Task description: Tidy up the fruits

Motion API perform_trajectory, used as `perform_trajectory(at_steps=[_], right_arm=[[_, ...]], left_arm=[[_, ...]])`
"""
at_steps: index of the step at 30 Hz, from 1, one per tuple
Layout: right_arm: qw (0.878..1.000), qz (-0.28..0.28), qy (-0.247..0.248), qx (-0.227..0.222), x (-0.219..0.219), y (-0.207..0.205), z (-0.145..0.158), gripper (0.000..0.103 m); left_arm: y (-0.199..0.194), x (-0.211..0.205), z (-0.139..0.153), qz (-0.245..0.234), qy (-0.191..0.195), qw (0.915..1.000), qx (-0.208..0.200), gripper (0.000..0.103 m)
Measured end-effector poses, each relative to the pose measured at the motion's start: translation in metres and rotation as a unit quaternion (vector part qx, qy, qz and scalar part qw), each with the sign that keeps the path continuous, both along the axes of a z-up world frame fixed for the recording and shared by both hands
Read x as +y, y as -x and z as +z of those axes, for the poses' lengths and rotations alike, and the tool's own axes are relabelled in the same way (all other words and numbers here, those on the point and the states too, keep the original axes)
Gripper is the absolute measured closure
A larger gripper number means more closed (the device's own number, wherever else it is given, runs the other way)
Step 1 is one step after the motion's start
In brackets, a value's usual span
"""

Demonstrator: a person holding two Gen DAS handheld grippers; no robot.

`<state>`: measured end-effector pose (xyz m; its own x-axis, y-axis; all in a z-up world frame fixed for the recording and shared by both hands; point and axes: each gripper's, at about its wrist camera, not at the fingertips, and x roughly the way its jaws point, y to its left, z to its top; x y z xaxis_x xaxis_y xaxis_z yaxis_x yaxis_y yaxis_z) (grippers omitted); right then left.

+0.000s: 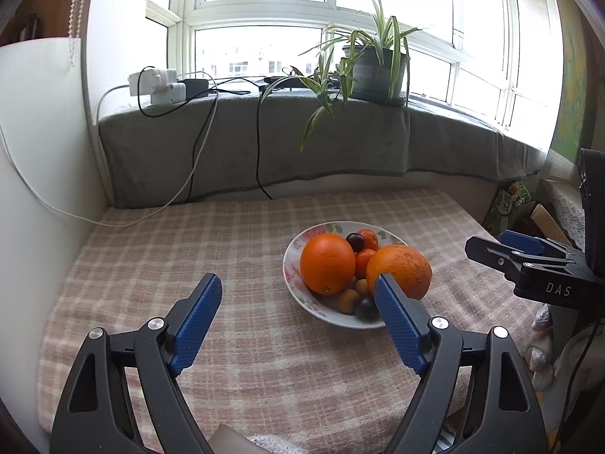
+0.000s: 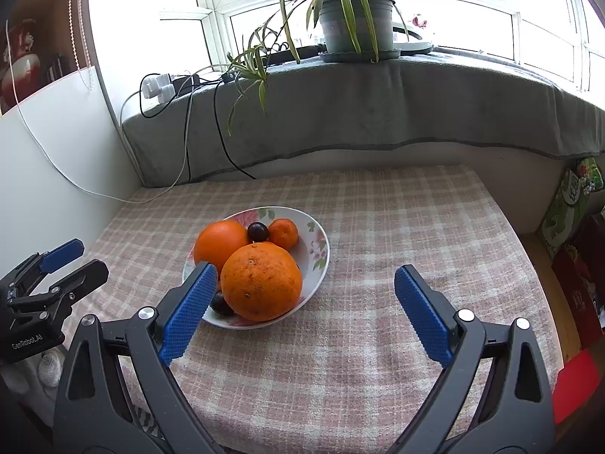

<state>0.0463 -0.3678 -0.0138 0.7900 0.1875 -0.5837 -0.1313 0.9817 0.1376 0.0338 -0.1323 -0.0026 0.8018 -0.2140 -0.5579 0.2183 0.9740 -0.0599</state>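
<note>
A flowered white bowl (image 1: 293, 265) (image 2: 315, 244) sits on the checked tablecloth, holding two big oranges (image 1: 327, 263) (image 2: 261, 282), small mandarins (image 2: 283, 232), dark plums (image 1: 355, 241) (image 2: 258, 231) and small yellow-brown fruits (image 1: 348, 300). My left gripper (image 1: 298, 295) hovers open just in front of the bowl, nothing between its blue pads; its right pad overlaps the bowl's near rim in the picture. My right gripper (image 2: 306, 291) is also open, low over the cloth right of the bowl, with the near orange seen between its fingers but untouched.
The checked tablecloth (image 1: 189, 234) (image 2: 416, 219) covers the table. Behind it a grey-draped windowsill carries a potted spider plant (image 1: 378, 68) (image 2: 355, 22) and chargers with cables (image 1: 162, 83) hanging down. A white wall stands at left, boxes (image 2: 567, 204) at right.
</note>
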Motion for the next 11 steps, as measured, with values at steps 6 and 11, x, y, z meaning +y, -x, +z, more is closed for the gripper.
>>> perform_trajectory(at_steps=[6,11], right_arm=[[1.000,-0.007,-0.003,0.006,-0.0031,-0.0029,-0.0030,0.006],[1.000,-0.018,-0.011,0.012,-0.0089,-0.0073,-0.0082,0.006]], left_arm=[[0.0009,0.0028,0.0008,0.002,-0.001,0.9999,-0.011,0.020],[0.0010,0.0044,0.0007,-0.002,0.000,0.9998,-0.018,0.020]])
